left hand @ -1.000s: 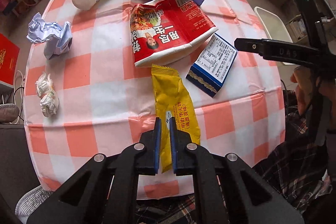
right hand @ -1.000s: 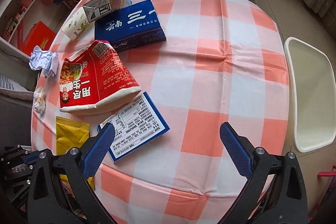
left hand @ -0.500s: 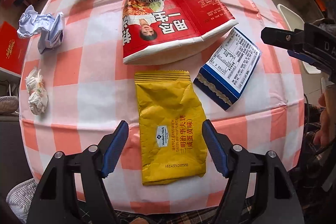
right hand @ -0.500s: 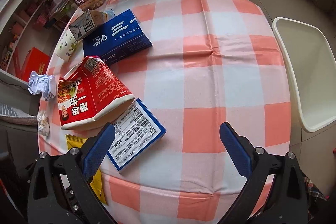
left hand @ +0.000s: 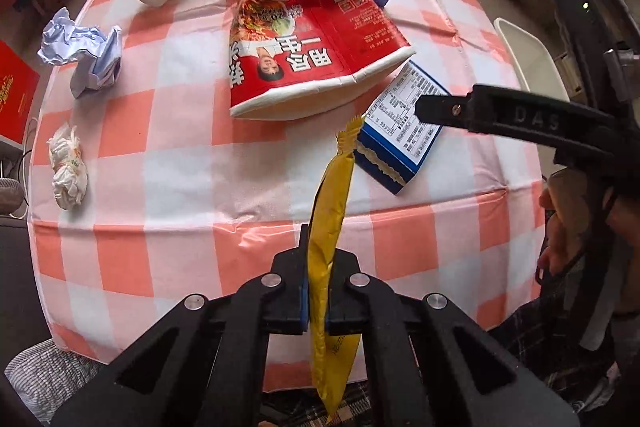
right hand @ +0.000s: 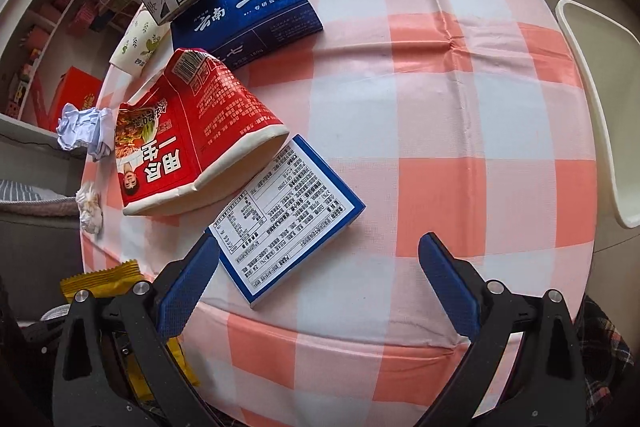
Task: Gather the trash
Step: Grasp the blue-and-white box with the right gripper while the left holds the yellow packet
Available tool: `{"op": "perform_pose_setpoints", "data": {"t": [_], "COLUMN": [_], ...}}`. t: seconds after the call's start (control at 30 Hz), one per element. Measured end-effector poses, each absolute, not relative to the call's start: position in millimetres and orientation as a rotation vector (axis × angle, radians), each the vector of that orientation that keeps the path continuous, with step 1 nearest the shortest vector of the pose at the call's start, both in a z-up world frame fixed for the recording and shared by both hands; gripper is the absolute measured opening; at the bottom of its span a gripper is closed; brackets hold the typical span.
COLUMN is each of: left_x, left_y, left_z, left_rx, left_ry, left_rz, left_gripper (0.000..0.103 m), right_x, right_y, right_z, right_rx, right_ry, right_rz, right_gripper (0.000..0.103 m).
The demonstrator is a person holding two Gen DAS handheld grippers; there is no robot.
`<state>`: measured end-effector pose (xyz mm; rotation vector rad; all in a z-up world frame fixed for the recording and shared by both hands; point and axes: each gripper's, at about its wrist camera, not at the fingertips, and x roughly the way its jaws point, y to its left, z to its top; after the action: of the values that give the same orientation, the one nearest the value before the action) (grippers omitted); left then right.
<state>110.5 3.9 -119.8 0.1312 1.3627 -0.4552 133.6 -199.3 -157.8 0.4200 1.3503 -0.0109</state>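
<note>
One yellow wrapper [left hand: 327,223], two blue boxes [left hand: 400,131], one red carton [left hand: 312,47]

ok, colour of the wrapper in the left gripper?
Yellow wrapper, clearest in the left wrist view.

Both wrist cameras look steeply down, close over the near edge of the checked tabletop [left hand: 168,131], each along its own tongs. The left view faces the left and middle; the right view sits further right. Both share the red carton [left hand: 312,51] [right hand: 188,143] and blue box [left hand: 404,131] [right hand: 288,219].
</note>
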Motion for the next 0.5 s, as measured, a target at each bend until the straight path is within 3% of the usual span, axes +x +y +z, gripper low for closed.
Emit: {"op": "perform_pose_setpoints", "data": {"t": [0.23,0.43,0.5], "left_x": [124.8,126.0,126.4], "left_y": [28.3,27.3,28.2], "left_z": [-80.9,-86.5,-86.1], "left_rx": [0.018,0.021,0.025], "left_ry": [1.234,1.241,1.238], "left_rz": [-0.397,-0.375,-0.363], "left_gripper": [0.004,0.004,0.004], "right_x": [144.8,154.9,153.1], "right_y": [-178.4,-147.0,-139.9], "right_z": [-170.7,-172.7,-171.6], "right_rx": [0.455,0.346,0.276], "right_ry": [1.346,1.283,1.253], "right_rz": [-0.051,-0.048,-0.026], "right_gripper": [0.097,0.097,0.087]}}
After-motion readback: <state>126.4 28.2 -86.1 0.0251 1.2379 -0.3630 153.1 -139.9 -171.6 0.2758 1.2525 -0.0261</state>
